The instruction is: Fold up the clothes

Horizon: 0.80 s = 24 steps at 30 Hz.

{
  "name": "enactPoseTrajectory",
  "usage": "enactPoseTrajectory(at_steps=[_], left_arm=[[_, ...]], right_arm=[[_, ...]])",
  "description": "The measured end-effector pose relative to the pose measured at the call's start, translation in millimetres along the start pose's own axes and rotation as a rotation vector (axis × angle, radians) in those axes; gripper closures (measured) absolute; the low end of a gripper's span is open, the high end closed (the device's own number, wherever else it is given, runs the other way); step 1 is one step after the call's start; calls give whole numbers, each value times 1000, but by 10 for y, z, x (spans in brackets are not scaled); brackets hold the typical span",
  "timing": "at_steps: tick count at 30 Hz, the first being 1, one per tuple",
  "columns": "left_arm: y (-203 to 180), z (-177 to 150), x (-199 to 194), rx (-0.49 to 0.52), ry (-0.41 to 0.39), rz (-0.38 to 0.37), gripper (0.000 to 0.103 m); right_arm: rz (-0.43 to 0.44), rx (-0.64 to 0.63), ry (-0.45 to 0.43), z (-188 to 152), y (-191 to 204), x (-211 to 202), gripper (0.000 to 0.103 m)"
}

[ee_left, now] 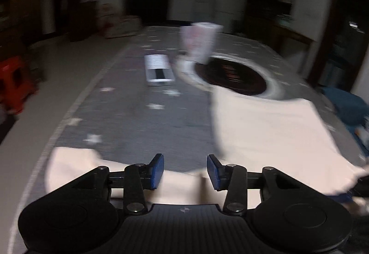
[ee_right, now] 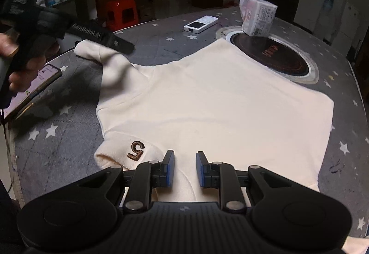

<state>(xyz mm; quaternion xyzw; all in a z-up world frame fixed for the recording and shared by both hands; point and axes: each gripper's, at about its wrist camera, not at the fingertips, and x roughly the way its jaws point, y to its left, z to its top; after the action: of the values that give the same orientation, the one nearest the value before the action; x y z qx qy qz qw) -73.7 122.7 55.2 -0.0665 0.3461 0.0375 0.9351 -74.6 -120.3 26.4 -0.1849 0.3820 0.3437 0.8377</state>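
Note:
A cream sweatshirt [ee_right: 214, 101] lies spread flat on the grey star-patterned table [ee_right: 60, 143]. One sleeve [ee_right: 110, 60] reaches to the far left, and a folded cuff with a brown "5" [ee_right: 136, 150] lies near me. My right gripper [ee_right: 184, 168] is open, just above the near edge of the sweatshirt, empty. In the left wrist view, which is blurred, my left gripper [ee_left: 185, 172] is open and empty over the cream cloth [ee_left: 265, 129]. The left gripper also shows in the right wrist view [ee_right: 124, 46], above the far sleeve.
A round black hotplate [ee_right: 269, 55] is set into the table beyond the sweatshirt, with a white packet [ee_right: 258, 16] on its rim. A white remote [ee_right: 200, 23] lies at the back. A phone [ee_right: 32, 90] lies at the left edge. A red stool [ee_right: 122, 11] stands behind.

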Motion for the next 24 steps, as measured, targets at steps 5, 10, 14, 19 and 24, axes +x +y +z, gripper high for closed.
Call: enactPoseTrajectory(at_steps=[5,10,14,19,24], left_arm=[[197,65,102,-33,-37,190,55],[583,-4,36,-138,-43,226,55],[903,-84,-56,-201,-44,248,55],[1112,-152,-81,-276,-9,242,55],[1011,-47,-24,-299,-6,192,52]], right_arm=[[1,8,10,2,0,-2,82],[-6,13,13,-3,-9,5,76],[3,23,11,-5,-38,13,76],[9,24,7,-13,-50,14,75],[9,25,6,-9,-43,19,75]])
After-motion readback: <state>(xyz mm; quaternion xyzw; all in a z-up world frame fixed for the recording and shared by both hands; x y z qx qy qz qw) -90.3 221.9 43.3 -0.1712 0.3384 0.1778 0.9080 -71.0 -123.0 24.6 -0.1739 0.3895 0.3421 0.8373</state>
